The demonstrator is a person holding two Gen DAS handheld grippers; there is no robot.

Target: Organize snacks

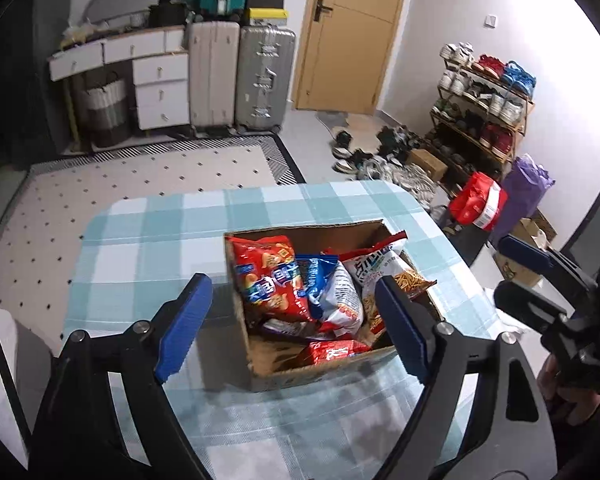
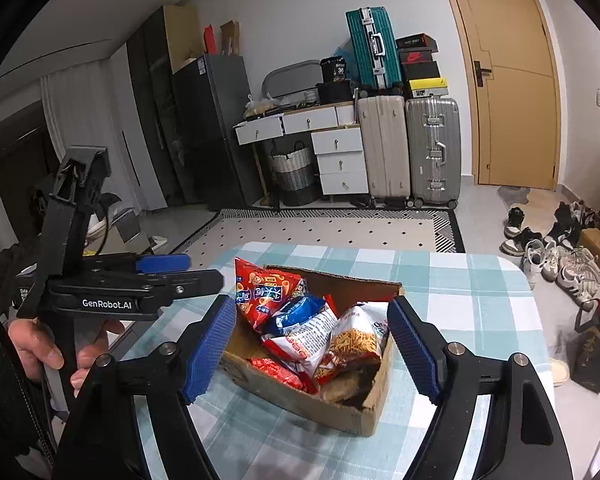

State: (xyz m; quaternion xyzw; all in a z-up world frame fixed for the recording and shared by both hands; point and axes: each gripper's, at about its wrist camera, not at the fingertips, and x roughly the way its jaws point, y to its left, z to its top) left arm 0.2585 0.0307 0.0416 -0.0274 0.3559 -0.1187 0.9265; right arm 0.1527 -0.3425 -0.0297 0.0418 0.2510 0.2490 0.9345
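You are holding two grippers above a table covered in a pale blue checked cloth. On it sits an open cardboard box crammed with snack bags, and nothing is held yet. Your left gripper hovers near the box with its blue pads spread wide apart, released. Your right gripper is likewise spread wide and empty, framing the box from the other side.

Inside the box, a red bag leans upright against the left wall. Beside it lies a blue and white bag, then a white bag of thin sticks, and a small red packet lies low at the near end.

These bags look light, puffed with air and crinkly, so they will probably give under pressure and slide on their glossy film. The contents are likely brittle, so squeeze gently. The red bag stands highest and clearest; its crimped top edge seems the best place to pinch. The box walls are thin and soft, and may shift if you drag a bag against them
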